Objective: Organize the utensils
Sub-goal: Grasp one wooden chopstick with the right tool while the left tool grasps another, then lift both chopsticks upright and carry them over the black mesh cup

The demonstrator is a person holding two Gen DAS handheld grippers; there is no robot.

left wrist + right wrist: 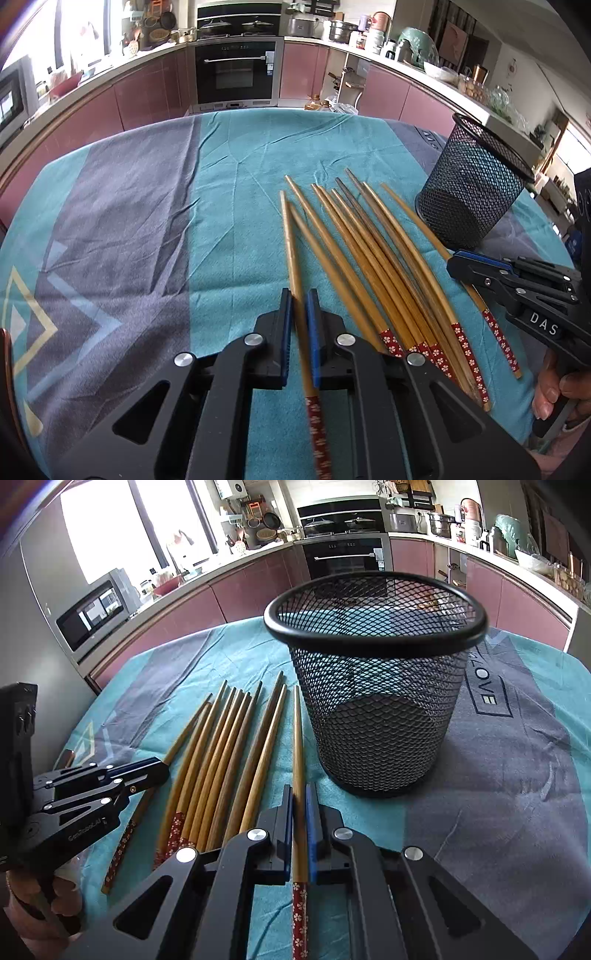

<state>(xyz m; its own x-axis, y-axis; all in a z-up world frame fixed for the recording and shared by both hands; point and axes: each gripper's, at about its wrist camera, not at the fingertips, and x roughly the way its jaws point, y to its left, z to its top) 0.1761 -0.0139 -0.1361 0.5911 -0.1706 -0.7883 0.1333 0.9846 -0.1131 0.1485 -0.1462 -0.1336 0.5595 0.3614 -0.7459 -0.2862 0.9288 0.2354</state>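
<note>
Several wooden chopsticks (373, 258) with red flowered ends lie fanned on a teal and grey cloth. My left gripper (298, 295) is shut on the leftmost chopstick (291, 251), its blue pads pressing both sides of the shaft. The right gripper (299, 790) is shut on the rightmost chopstick (297, 738), next to the fan (221, 757). A black mesh cup (373, 701) stands upright just right of and beyond that chopstick, with nothing visible inside. Each gripper shows in the other's view: the right one (458, 264) near the mesh cup (469, 184), the left one (160, 771) at the fan's left.
The cloth (147, 221) covers a round table whose far edge faces pink kitchen cabinets and an oven (236, 72). A microwave (92, 613) sits on the counter at left. A person's hand (550, 391) grips the right gripper's handle.
</note>
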